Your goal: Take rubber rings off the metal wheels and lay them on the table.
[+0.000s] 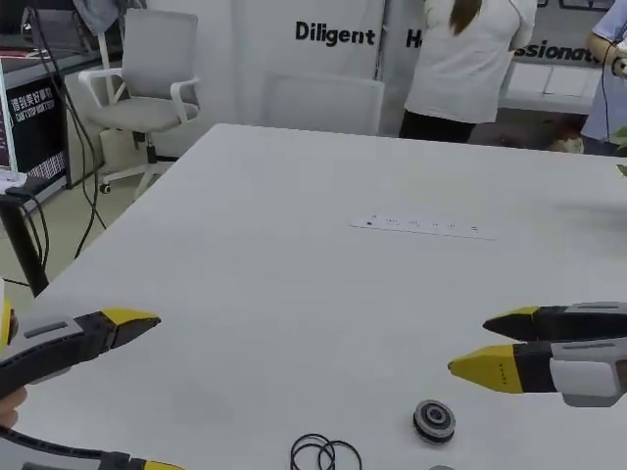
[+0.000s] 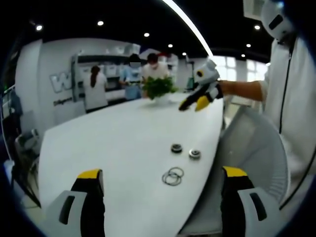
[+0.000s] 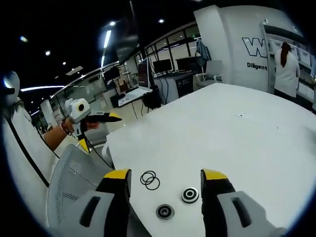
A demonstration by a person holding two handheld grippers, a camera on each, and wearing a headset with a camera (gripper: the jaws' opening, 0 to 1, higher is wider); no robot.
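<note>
Black rubber rings [image 1: 325, 452] lay at the near edge of the white tabletop [image 1: 294, 245] beside two round metal wheels [image 3: 190, 194]; left tongs [image 1: 145, 392] and right tongs [image 1: 472, 345] gaped wide, empty, presumably ready for a wheel.

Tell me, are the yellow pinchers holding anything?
No. The left gripper and right gripper are both open and empty; the rubber rings and metal wheels lie on the table.

A: Thin black rubber rings [image 1: 325, 452] lie flat, overlapping, on the white tabletop [image 1: 294, 245]!
B: Near them, one dark-rimmed metal wheel [image 1: 434, 419] lies flat; a second wheel [image 3: 165, 212] sits beside it, not touching.
</note>
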